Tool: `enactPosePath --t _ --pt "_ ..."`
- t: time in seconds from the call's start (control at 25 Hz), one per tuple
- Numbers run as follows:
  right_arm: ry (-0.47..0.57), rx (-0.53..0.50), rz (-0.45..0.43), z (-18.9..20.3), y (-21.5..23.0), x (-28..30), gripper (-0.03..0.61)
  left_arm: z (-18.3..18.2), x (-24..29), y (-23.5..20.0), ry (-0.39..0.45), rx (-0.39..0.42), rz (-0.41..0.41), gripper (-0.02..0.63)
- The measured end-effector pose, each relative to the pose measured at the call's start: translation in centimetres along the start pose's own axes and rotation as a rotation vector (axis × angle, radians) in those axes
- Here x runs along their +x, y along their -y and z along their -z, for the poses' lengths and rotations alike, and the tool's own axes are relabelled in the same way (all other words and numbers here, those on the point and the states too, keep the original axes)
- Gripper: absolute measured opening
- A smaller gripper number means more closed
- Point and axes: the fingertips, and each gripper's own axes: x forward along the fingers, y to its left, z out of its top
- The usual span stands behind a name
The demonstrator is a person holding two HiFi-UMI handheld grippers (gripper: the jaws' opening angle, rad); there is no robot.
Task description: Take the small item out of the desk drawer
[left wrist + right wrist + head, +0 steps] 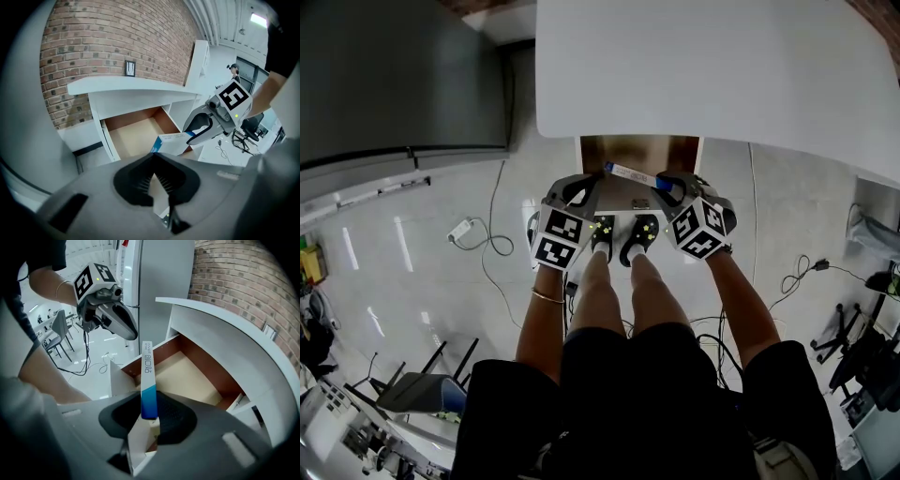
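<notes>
Right gripper view | right gripper [149, 401] clamped on slim box [147, 366] over drawer [187, 376] front edge | left gripper [154, 161] closed, empty

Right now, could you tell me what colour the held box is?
White box with a blue end, clearest in the right gripper view.

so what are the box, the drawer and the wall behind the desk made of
The box looks like thin printed cardboard: white with a blue end and crisp folded edges. The drawer is probably laminated wood board, with a matte tan bottom and reddish-brown inner walls. The wall is exposed red brick, rough and matte, with pale mortar lines.
</notes>
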Motion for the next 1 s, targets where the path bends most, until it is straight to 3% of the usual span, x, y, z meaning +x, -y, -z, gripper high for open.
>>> enactPosePath --t 0.32,1.0 --pt "0.051 0.057 0.037 -1.5 0.2 -3.3 0.106 -1.5 -2.6 -0.4 0.002 -0.010 -0.042 -0.002" --pt "0.188 0.198 0.109 -4.3 1.0 -10.2 0.106 -5.6 -7.1 0.8 0.079 -0.037 -0.048 -0.003"
